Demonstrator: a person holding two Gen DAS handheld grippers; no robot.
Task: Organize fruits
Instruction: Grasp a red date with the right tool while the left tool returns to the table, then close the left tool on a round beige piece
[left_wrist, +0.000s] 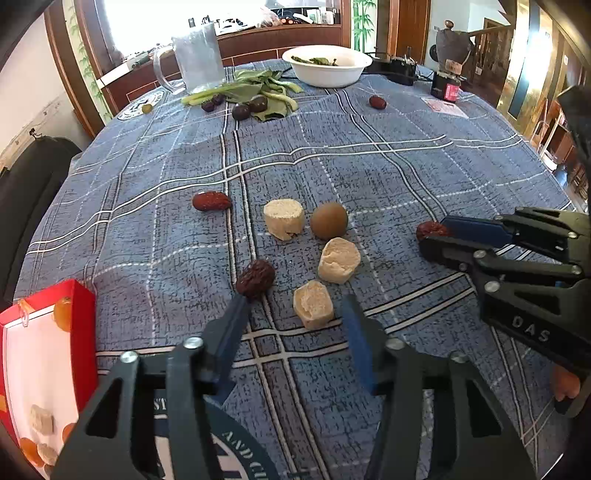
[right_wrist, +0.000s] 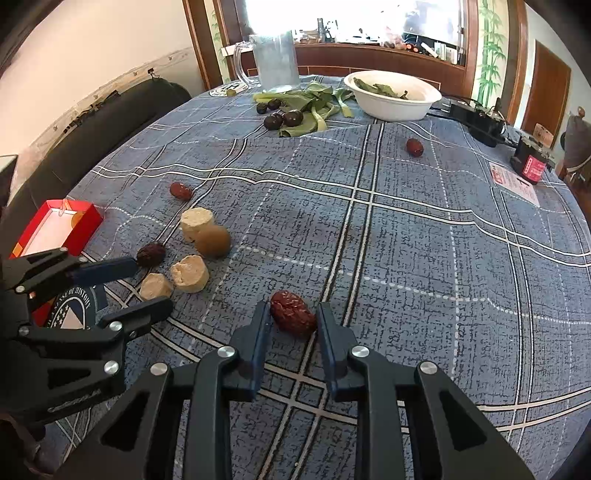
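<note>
My left gripper (left_wrist: 295, 299) is open low over the blue plaid tablecloth, its left fingertip touching a dark wrinkled date (left_wrist: 255, 279); a pale cake piece (left_wrist: 313, 304) lies between its fingers. My right gripper (right_wrist: 292, 314) is open around a red date (right_wrist: 293, 312), which also shows in the left wrist view (left_wrist: 431, 230); the fingers stand close on each side of it. Two more cake pieces (left_wrist: 284, 218) (left_wrist: 339, 259), a brown kiwi (left_wrist: 328, 220) and another red date (left_wrist: 211, 201) lie nearby. A red box (left_wrist: 48, 354) sits at front left.
At the far side stand a white bowl (left_wrist: 327, 65) with greens, a clear mug (left_wrist: 194, 61), leafy vegetables (left_wrist: 255, 90) with dark plums (left_wrist: 241, 110), a lone red date (left_wrist: 377, 102) and black devices (left_wrist: 447, 86). A black sofa (right_wrist: 92, 136) lies left of the table.
</note>
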